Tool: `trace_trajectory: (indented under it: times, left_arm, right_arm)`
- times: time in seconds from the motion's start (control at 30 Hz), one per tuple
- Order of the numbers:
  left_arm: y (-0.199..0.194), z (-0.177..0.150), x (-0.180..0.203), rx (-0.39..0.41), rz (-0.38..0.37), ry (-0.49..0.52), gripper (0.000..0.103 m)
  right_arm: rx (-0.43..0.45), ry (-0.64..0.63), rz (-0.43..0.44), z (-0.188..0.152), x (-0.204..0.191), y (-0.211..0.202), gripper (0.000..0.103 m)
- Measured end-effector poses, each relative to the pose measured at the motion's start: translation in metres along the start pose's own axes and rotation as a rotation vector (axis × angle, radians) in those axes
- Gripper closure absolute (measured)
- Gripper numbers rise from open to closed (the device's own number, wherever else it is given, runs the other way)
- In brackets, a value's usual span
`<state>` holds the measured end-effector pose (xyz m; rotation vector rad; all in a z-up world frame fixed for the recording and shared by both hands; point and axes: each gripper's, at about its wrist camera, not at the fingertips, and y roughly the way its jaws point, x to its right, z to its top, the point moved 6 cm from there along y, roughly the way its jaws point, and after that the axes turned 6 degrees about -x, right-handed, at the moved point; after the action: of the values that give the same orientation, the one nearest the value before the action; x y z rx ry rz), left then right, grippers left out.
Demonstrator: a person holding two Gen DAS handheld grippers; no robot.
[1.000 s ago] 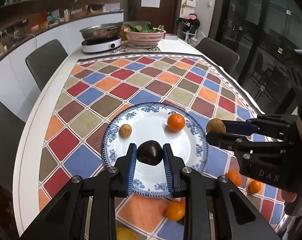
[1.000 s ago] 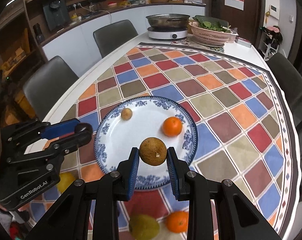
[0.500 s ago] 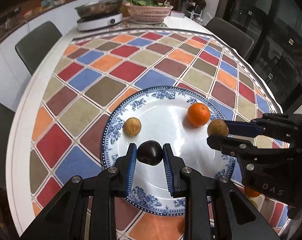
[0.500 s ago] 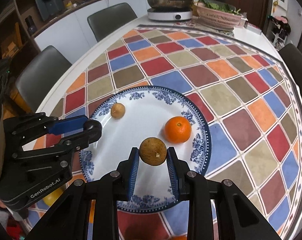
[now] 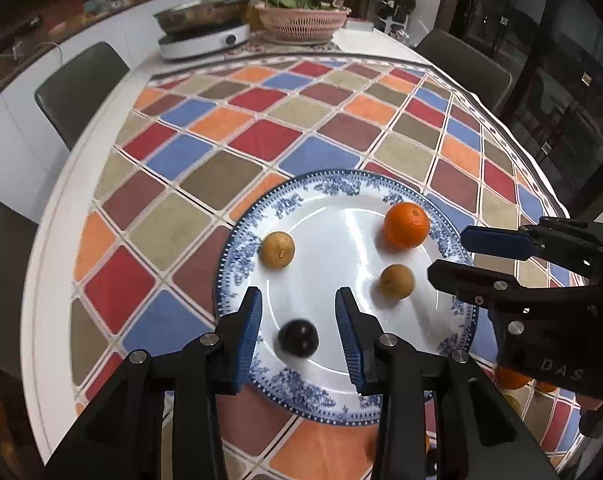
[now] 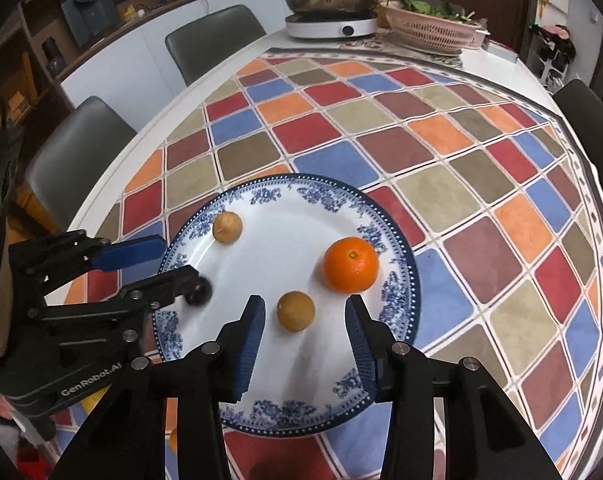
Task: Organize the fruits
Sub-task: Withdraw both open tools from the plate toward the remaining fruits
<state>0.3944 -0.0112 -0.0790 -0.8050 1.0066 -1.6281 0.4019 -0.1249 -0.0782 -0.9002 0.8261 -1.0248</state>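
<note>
A blue-and-white plate (image 5: 397, 186) (image 6: 401, 256) lies on the checked tablecloth. On it sit an orange (image 5: 405, 225) (image 6: 351, 265), a small tan fruit (image 5: 277, 249) (image 6: 227, 227), a brown round fruit (image 5: 396, 281) (image 6: 295, 311) and a dark plum (image 5: 298, 337) (image 6: 199, 290). My left gripper (image 5: 298, 334) hangs over the plate's near left side, jaws opening, with the plum loose between its pads. My right gripper (image 6: 305, 330) (image 5: 457, 254) is beside it, jaws opening too, the brown fruit free between its fingers.
More oranges (image 5: 511, 378) and a yellow fruit lie on the cloth near the front edge, partly hidden by the grippers. A hotplate with a steel pan (image 5: 203, 28) and a pink basket of greens (image 5: 301, 20) stand at the far end. Grey chairs (image 6: 215, 40) ring the table.
Both grippers came down over the plate, then spread their jaws. The plum and the brown fruit dropped out of the grips and now rest on the plate.
</note>
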Motion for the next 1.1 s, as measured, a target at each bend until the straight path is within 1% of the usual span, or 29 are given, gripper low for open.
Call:
trace_trajectory:
  times: [0.1,0.17,0.23,0.3,0.4,0.5,0.6,0.7,0.87,1.1]
  left_arm:
    - [-0.017,-0.003,0.001,0.035,0.021,-0.003,0.057]
    - [-0.03,-0.006,0.002,0.058,0.028,-0.005,0.057]
    - [-0.039,-0.009,0.003,0.075,0.04,-0.005,0.056]
    - [-0.052,-0.014,0.005,0.105,0.047,-0.006,0.055]
    - [-0.069,-0.021,0.008,0.143,0.047,-0.005,0.051]
    - [-0.085,-0.027,0.012,0.182,0.06,-0.002,0.05]
    - [-0.101,-0.035,0.016,0.218,0.062,0.001,0.045]
    - [-0.116,-0.045,0.018,0.258,0.084,0.004,0.045]
    - [-0.134,-0.063,0.022,0.291,0.065,-0.011,0.042]
    - [-0.147,-0.089,0.019,0.31,0.075,-0.026,0.039]
  right_arm:
    - [0.021,0.004,-0.009,-0.004,0.0,-0.012,0.06]
    - [0.037,-0.003,-0.025,-0.007,-0.002,-0.022,0.06]
    - [0.059,-0.005,-0.029,-0.009,-0.004,-0.032,0.054]
    - [0.079,-0.008,-0.035,-0.012,-0.005,-0.043,0.053]
    - [0.113,-0.019,-0.05,-0.017,-0.01,-0.06,0.053]
    - [0.147,-0.018,-0.061,-0.024,-0.013,-0.075,0.053]
    - [0.174,-0.011,-0.065,-0.03,-0.015,-0.089,0.053]
    - [0.207,0.002,-0.077,-0.038,-0.016,-0.103,0.053]
    - [0.22,-0.008,-0.058,-0.051,-0.026,-0.114,0.053]
    - [0.228,-0.058,-0.045,-0.075,-0.05,-0.123,0.053]
